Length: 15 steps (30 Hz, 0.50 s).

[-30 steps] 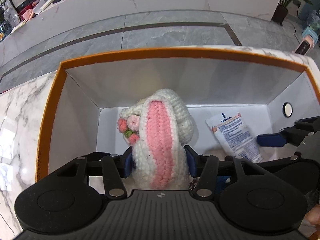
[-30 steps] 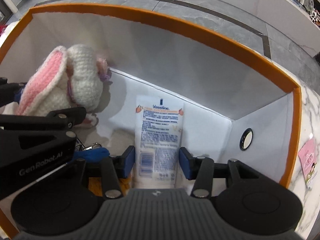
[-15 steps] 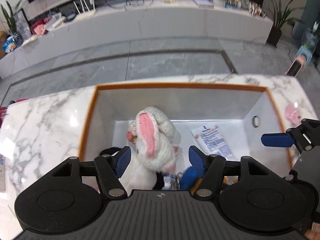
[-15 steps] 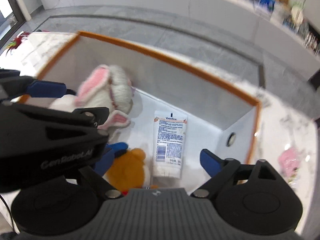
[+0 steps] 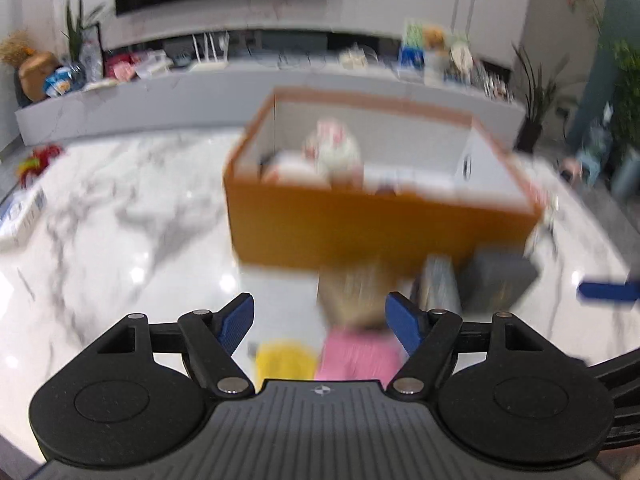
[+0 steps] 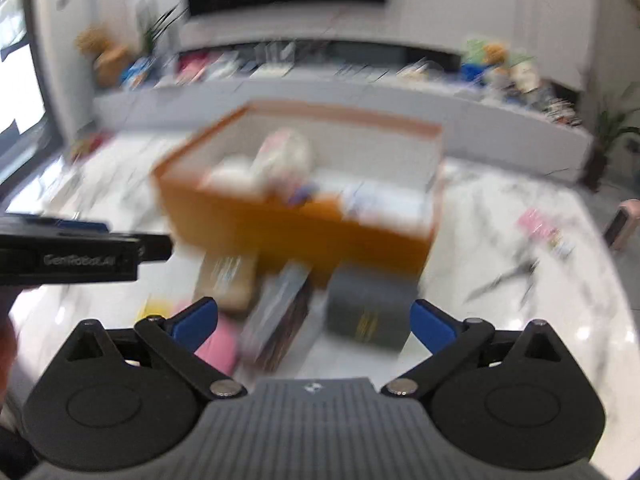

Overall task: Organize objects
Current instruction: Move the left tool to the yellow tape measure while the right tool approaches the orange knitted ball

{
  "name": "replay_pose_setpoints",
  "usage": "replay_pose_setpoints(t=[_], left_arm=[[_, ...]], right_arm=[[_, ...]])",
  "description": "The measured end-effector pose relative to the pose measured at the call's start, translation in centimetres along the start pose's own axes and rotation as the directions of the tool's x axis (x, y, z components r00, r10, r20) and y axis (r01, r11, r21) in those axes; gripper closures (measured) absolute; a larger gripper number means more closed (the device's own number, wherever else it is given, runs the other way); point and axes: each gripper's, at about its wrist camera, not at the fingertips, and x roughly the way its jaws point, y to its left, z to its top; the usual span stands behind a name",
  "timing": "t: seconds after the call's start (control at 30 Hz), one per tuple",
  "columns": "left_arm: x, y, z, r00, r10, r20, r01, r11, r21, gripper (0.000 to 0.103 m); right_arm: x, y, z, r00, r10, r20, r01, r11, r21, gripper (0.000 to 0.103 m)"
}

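Note:
Both views are motion-blurred. An orange box (image 5: 360,232) with white inner walls stands on the marble table (image 5: 120,220); it also shows in the right wrist view (image 6: 304,232). A white and pink crochet bunny (image 5: 332,148) sits inside it, seen too in the right wrist view (image 6: 284,156). My left gripper (image 5: 320,316) is open and empty, back from the box. My right gripper (image 6: 314,320) is open and empty. In front of the box lie a tan item (image 5: 356,292), a pink item (image 5: 356,356), a yellow item (image 5: 284,360) and a dark grey box (image 6: 368,304).
A striped packet (image 6: 276,316) lies between the tan item and the grey box. Small items (image 6: 540,228) lie on the table at the right, and a box (image 5: 20,212) at the left edge. A long shelf (image 5: 240,88) with clutter runs behind.
Both grippers let go inside the box, the left of the bunny and the right of the Vaseline tube, then pulled up and back; they now look at the box from its near side.

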Motion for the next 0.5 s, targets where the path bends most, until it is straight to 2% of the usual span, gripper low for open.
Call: replay_pose_setpoints(t=[0.07,0.1,0.2,0.27,0.33,0.4,0.5], left_arm=[[0.8,0.2,-1.3,0.998,-0.008,-0.069,0.011,0.999,0.037,0.018],[1.0,0.4,-1.6,0.996,-0.024,-0.081,0.027,0.999,0.038,0.018],[1.5,1.8,-1.9,0.996,-0.048,-0.074,0.048,0.999,0.002,0.018],[2.2,2.5,-1.9,0.996,-0.045,-0.078,0.045,0.999,-0.008,0.018],[2.7,3.3,-2.2,0.994,-0.08,-0.07,0.079,0.997,-0.006,0.018],[2.9,4.2,-2.8,0.987,-0.143,-0.075,0.145,0.989,0.027,0.018],[2.3,5.2,-3.6,0.987,-0.149,-0.056,0.155,0.982,0.108,0.018]], right_arm=[[-0.7,1.0,-1.0,1.0,-0.006,0.024,0.007,0.999,-0.037,0.001],[-0.7,1.2,-1.5,1.0,0.018,0.025,-0.018,1.0,-0.023,0.001],[0.5,1.6,-3.6,0.988,0.152,0.0,-0.152,0.988,0.043,0.001],[1.3,2.3,-4.4,0.983,0.183,-0.012,-0.183,0.982,0.039,0.001],[1.8,2.7,-5.2,0.975,0.223,-0.019,-0.222,0.975,0.028,0.001],[2.3,3.0,-5.9,0.962,0.268,-0.051,-0.268,0.963,0.001,0.001],[3.1,2.6,-6.5,0.961,0.261,-0.088,-0.264,0.964,-0.028,0.001]])
